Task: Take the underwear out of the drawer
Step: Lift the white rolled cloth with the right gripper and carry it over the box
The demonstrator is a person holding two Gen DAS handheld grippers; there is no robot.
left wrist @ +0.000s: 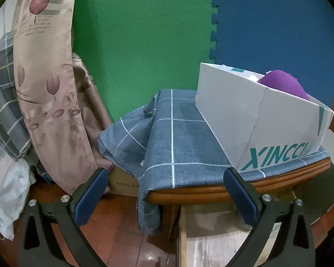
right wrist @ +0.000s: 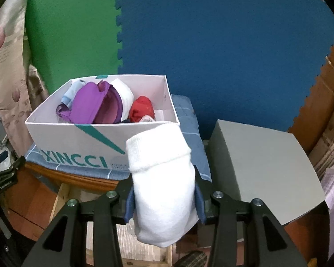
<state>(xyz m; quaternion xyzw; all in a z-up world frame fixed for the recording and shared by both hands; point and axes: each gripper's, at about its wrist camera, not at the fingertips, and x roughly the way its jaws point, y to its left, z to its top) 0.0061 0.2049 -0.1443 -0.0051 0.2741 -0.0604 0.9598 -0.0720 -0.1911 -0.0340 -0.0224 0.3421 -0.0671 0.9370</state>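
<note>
A white box [right wrist: 82,138] marked XINCCI serves as the drawer. It stands on a stool covered with blue checked cloth [right wrist: 189,115]. Inside lie a purple bra [right wrist: 89,104], a white piece [right wrist: 125,95], a red piece [right wrist: 142,109] and a light blue piece [right wrist: 70,94]. My right gripper [right wrist: 164,198] is shut on a rolled white garment [right wrist: 162,178], held in front of the box's right corner. My left gripper [left wrist: 164,191] is open and empty, low in front of the stool's edge. The box [left wrist: 245,120] and purple bra [left wrist: 282,84] show at right in the left wrist view.
A grey box [right wrist: 262,162] stands right of the stool. Green and blue foam mats [right wrist: 211,33] cover the wall behind. Floral bedding [left wrist: 49,89] and a checked pillow [left wrist: 2,102] hang at left. A wooden frame [left wrist: 211,233] sits below the stool on the red-brown floor [left wrist: 113,227].
</note>
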